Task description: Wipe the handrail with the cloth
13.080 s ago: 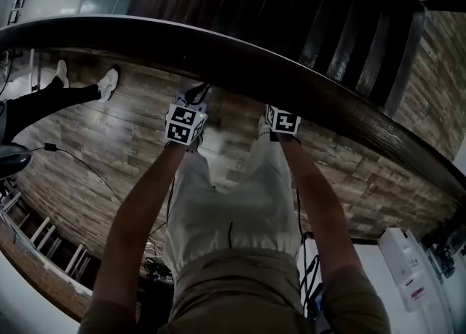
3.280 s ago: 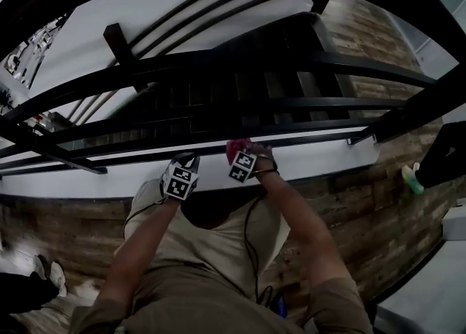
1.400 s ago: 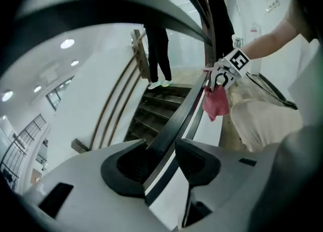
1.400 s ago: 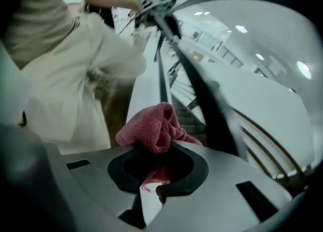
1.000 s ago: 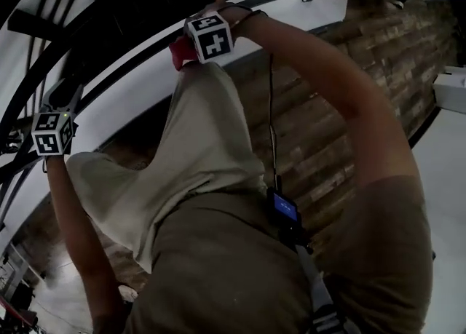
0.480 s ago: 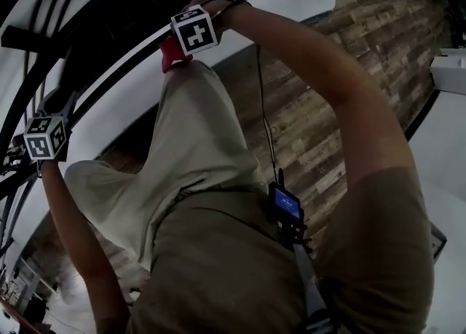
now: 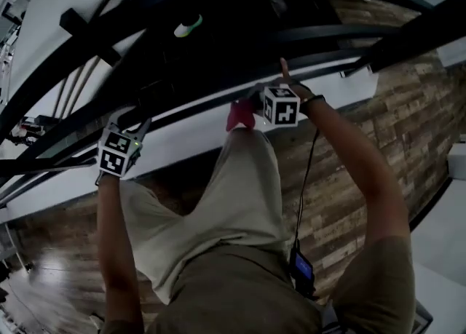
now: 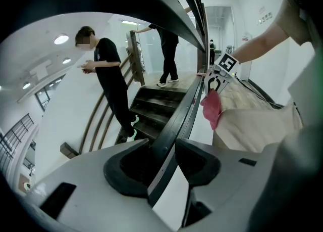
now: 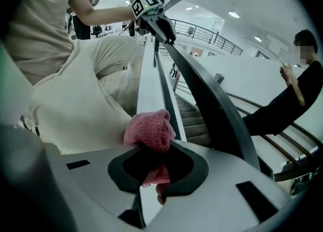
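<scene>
Right gripper (image 9: 154, 147) clamped on bunched pink cloth (image 9: 150, 131); cloth just left of handrail (image 9: 222, 120), contact unclear. Left gripper (image 8: 162, 147) wide, just closing slightly, handrail between jaws. Risk: stroke rubs white ledge (image 9: 146, 74), misses handrail; shallow pinch drops cloth.

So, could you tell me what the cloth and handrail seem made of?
Cloth: soft pink terry-like fabric, matte, judging by its nubby looped surface.
Handrail: dark, smooth, semi-gloss, with light streaks along it; painted metal or varnished wood, I cannot tell which.
</scene>
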A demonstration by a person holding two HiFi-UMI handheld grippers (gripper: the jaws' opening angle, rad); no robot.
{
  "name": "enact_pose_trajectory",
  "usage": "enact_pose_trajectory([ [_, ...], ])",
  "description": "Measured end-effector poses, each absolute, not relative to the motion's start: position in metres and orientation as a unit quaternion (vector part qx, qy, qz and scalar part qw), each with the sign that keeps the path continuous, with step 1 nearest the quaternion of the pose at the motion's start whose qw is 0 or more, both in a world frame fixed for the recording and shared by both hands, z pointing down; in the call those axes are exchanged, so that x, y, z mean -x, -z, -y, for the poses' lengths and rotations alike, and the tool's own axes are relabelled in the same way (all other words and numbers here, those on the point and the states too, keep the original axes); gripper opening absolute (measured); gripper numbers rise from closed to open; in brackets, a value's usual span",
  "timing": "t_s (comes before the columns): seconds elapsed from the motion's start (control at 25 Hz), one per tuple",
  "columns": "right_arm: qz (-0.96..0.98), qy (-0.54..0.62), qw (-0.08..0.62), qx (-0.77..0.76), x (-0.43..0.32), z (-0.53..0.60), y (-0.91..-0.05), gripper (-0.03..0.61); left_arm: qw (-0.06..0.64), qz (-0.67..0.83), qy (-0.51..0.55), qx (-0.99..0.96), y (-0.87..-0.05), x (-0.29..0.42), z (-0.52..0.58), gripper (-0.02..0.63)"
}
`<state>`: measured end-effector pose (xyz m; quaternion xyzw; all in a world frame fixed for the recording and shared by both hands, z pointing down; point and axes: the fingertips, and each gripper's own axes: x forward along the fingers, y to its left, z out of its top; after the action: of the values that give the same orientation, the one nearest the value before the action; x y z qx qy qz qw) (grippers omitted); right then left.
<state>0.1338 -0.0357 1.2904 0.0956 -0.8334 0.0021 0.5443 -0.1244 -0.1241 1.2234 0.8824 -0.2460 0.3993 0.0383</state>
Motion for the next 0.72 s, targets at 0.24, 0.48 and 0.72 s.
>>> enact_pose_trajectory([
  [0.24, 0.84, -0.019, 0.532, -0.104, -0.119, 0.079, -1.251, 0.057, 0.033, 0.253, -0.398, -0.881, -1.186, 0.143, 0.153, 0.171],
  [0.48, 0.836, -0.108, 0.53, -0.096, -0.11, 0.043, -1.244, 0.057, 0.022, 0.247, -0.435, -0.866, -1.185, 0.149, 0.102, 0.158],
  [0.72, 0.829, -0.15, 0.519, -0.143, -0.094, 0.049, -1.186, 0.057, 0.037, 0.251, -0.432, -0.865, -1.101, 0.16, 0.027, 0.138],
])
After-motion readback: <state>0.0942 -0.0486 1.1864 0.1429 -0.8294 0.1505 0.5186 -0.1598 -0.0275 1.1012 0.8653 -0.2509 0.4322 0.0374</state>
